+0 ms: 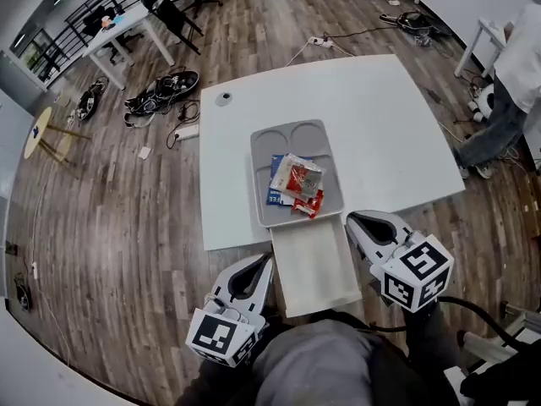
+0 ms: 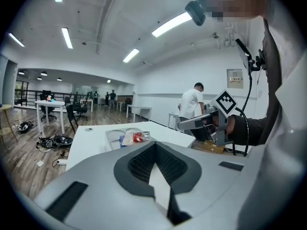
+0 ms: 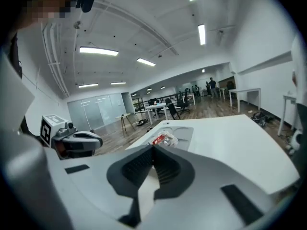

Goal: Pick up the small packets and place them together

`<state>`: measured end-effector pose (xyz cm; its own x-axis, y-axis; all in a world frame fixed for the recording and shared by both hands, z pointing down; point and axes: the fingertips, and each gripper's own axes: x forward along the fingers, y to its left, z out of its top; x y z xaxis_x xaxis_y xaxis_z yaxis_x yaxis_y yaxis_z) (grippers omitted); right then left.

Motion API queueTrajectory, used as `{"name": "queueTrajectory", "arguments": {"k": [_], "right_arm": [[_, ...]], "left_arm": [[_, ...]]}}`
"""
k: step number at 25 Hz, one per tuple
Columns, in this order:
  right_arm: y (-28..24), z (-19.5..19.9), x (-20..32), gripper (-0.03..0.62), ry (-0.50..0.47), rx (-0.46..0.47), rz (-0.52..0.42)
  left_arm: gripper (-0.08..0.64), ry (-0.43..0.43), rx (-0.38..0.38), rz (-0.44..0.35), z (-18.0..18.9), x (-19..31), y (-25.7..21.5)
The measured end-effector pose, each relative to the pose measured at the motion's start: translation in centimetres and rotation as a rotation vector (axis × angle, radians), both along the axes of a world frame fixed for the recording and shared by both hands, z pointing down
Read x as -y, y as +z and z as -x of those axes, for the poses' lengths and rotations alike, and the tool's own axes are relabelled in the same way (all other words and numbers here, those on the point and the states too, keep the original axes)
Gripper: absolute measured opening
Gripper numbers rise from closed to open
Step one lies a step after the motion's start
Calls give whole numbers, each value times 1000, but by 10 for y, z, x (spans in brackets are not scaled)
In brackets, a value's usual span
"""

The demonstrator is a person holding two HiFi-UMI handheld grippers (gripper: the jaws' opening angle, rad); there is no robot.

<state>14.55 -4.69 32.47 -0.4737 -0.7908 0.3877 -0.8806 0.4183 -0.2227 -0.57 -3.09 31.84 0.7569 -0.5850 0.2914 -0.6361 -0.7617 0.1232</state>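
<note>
A heap of small packets (image 1: 295, 182) lies in the near compartment of a grey tray (image 1: 258, 146) on the white table (image 1: 380, 117); a red packet (image 1: 309, 204) sticks out at its near edge. The same packets (image 2: 136, 137) show far ahead in the left gripper view, and as packets (image 3: 162, 139) in the right gripper view. My left gripper (image 1: 264, 261) hovers off the table's near edge, shut and empty. To its right, my right gripper (image 1: 354, 219) is at the near edge beside the tray, also shut with nothing between its jaws.
A flat white box (image 1: 314, 266) overhangs the table's near edge between the grippers. A small round object (image 1: 223, 98) sits at the far left corner. A person (image 1: 514, 83) stands at the right. Cables (image 1: 159, 93) lie on the floor beyond the table.
</note>
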Motion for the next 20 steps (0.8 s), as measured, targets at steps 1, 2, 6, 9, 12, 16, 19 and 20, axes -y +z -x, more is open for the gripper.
{"name": "queueTrajectory", "arguments": {"k": [1,2,6,9,12,16,19,20], "right_arm": [[3,-3,-3,5,10,6,-5],[6,-4,-5,5,15,8,-9],[13,4,-4,5,-33,31,-21],[6,5,-5,5,-25,32,-32],[-12,11,-14,5,-35,25,-37],[-30,16,-17,5,-35,12,-37],[-27,21,-17,5,-40,3,-44],[-23,21,-17,5,-38,-4,-45]], "left_arm": [[0,21,-4,-6,-8,1,1],[0,38,-8,-12,-15,2,3],[0,19,-2,-27,-25,-3,6],[0,50,-4,-25,-32,-6,3],[0,84,-6,-14,-37,-17,-8],[0,121,-15,-8,-41,-19,-25],[0,117,-17,-10,-37,-19,-20],[0,112,-17,-9,-36,-19,-17]]}}
